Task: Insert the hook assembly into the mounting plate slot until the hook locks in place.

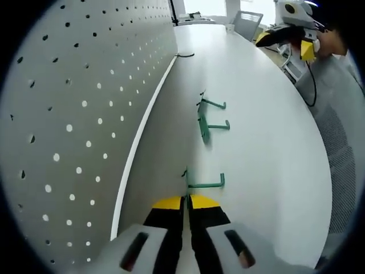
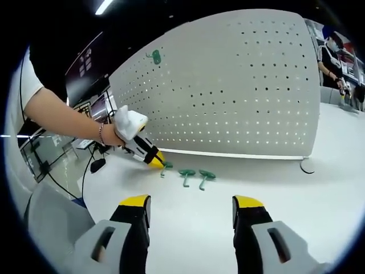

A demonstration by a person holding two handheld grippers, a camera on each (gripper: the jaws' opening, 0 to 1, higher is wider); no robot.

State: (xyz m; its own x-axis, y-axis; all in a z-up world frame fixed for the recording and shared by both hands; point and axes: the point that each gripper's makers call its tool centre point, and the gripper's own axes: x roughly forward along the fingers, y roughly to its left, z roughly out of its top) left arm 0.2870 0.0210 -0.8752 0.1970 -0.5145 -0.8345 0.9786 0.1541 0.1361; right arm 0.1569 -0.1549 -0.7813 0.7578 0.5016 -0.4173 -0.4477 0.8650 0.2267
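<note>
A white perforated mounting plate stands upright on the white table. Three green hooks lie on the table before it. My left gripper is shut, and the thin base of the nearest green hook runs in between its yellow tips. The other two hooks lie loose farther along. One more green hook hangs high on the plate. My right gripper is open over bare table, well short of the hooks.
A black cable loop lies by the plate's far foot. The table's curved edge runs along the right of the left gripper view. A person stands beyond the plate. Monitors and cables sit behind the holding arm.
</note>
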